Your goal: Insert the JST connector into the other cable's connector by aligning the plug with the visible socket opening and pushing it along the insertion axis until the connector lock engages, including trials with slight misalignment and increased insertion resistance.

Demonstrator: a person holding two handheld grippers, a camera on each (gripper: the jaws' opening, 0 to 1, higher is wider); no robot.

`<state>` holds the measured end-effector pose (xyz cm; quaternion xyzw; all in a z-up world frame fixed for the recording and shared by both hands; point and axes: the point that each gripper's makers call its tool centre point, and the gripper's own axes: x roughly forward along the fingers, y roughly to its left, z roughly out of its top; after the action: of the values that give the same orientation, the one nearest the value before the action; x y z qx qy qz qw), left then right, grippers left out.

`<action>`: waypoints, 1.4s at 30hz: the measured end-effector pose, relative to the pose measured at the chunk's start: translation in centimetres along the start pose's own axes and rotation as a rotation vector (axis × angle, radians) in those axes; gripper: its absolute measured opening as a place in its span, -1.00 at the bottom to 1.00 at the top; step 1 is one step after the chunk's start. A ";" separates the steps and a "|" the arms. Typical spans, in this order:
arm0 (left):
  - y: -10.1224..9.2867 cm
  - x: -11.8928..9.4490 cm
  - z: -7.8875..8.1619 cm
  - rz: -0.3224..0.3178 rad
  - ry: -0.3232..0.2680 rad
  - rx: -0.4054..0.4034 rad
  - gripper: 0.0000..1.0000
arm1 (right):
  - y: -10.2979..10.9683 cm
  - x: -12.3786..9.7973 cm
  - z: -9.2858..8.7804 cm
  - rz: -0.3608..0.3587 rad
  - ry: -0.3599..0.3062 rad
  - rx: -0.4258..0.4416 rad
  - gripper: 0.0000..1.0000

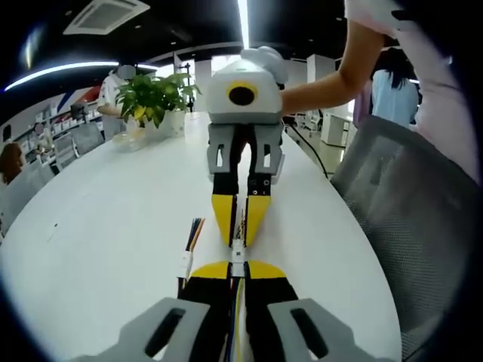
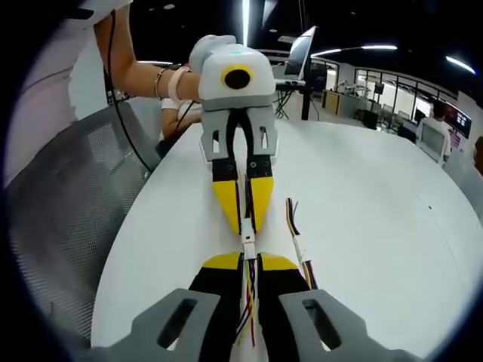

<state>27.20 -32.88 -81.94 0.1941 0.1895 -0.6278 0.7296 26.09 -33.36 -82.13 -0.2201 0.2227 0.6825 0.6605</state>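
Connectors (image 1: 238,256) – meeting tip to tip between both grippers | left gripper (image 1: 238,273) pinching its cable | right gripper (image 2: 250,265) pinching its cable | spare cable (image 1: 189,253) – at 9 o'clock on table (image 1: 113,211)

Bright ceiling strip lights (image 1: 243,23) glare overhead in both views, washing the white table (image 1: 113,226) evenly with only faint shadows. Fisheye distortion bends the edges strongly, and the background office looks soft and slightly blurred while the centre stays sharp.
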 end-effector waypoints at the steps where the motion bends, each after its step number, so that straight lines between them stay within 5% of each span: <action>1: 0.0 0.0 0.0 -0.002 0.000 0.004 -1.00 | 0.0 0.0 0.1 0.003 -0.003 -0.007 -0.94; 42: -0.4 0.6 0.2 -0.022 0.028 0.080 -1.00 | -0.5 0.6 -0.5 0.036 0.040 -0.079 -0.98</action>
<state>26.86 -33.51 -82.07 0.2298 0.1765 -0.6402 0.7115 26.57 -33.18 -82.87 -0.2555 0.2127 0.6978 0.6344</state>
